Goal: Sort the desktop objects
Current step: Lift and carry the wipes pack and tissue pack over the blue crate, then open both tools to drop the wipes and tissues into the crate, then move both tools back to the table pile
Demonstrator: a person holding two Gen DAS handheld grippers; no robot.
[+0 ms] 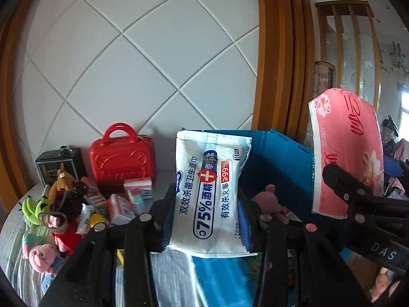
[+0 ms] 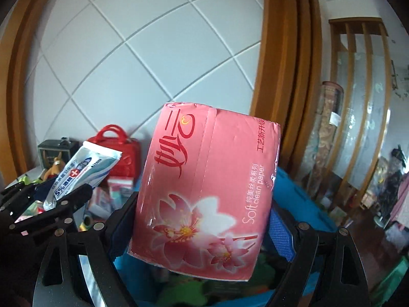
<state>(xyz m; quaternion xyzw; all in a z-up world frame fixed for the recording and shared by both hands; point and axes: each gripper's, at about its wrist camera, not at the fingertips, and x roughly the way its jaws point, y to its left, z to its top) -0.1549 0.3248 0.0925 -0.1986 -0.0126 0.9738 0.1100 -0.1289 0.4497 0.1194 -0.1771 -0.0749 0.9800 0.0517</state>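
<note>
My left gripper is shut on a white and blue wet wipes pack and holds it upright above the near edge of a blue bin. My right gripper is shut on a pink tissue pack and holds it over the same blue bin. The tissue pack also shows in the left wrist view, to the right of the wipes. The wipes pack also shows in the right wrist view, at the left in the left gripper.
A red toy case and a black box stand at the back of the table by the tiled wall. Several plush toys, small packets and boxes lie in a heap at the left. A pink plush lies in the bin.
</note>
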